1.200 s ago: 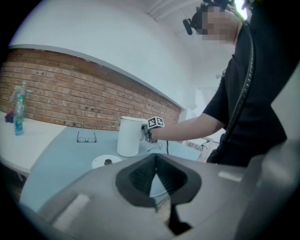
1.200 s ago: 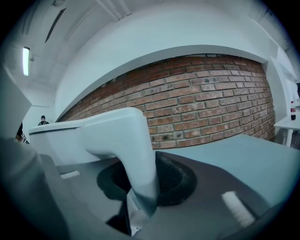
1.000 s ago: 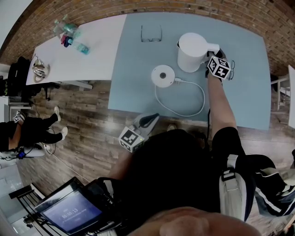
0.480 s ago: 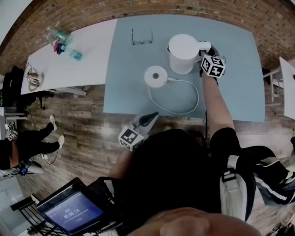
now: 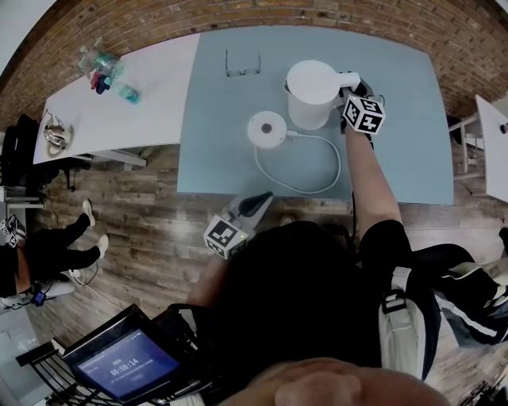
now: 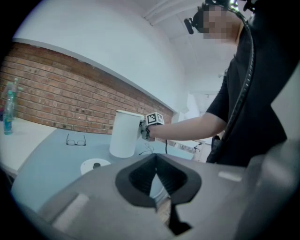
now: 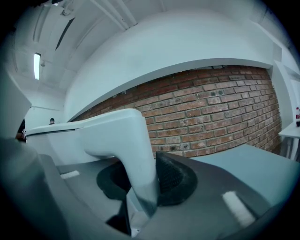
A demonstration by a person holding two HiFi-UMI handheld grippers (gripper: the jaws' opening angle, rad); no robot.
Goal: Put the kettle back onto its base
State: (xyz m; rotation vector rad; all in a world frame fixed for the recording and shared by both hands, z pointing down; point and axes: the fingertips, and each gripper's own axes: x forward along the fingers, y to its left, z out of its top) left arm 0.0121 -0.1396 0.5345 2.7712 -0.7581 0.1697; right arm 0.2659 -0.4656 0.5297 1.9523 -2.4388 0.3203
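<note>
The right gripper [image 7: 140,183] is closed on the handle [image 7: 136,150] of the kettle [image 5: 311,93]; the white body is just left of it. The kettle is near the round base [image 5: 267,129], not on it, over the blue table [image 5: 397,158]. The left gripper [image 6: 156,164] has its jaws together and holds nothing.

A red-brown brick wall [image 5: 333,14] runs behind the tables, and above it a plain white wall [image 6: 84,37] rises to a white ceiling, where one long strip light [image 7: 36,65] glows. The floor [image 5: 143,222] is laid in wood-look planks of mixed brown and grey tones. A large pale blue table [image 5: 405,119] stands close to the brick with a white table [image 5: 151,95] just beside it, on its left in the head view, and the corner of another white table [image 5: 494,135] shows apart at the right edge.
</note>
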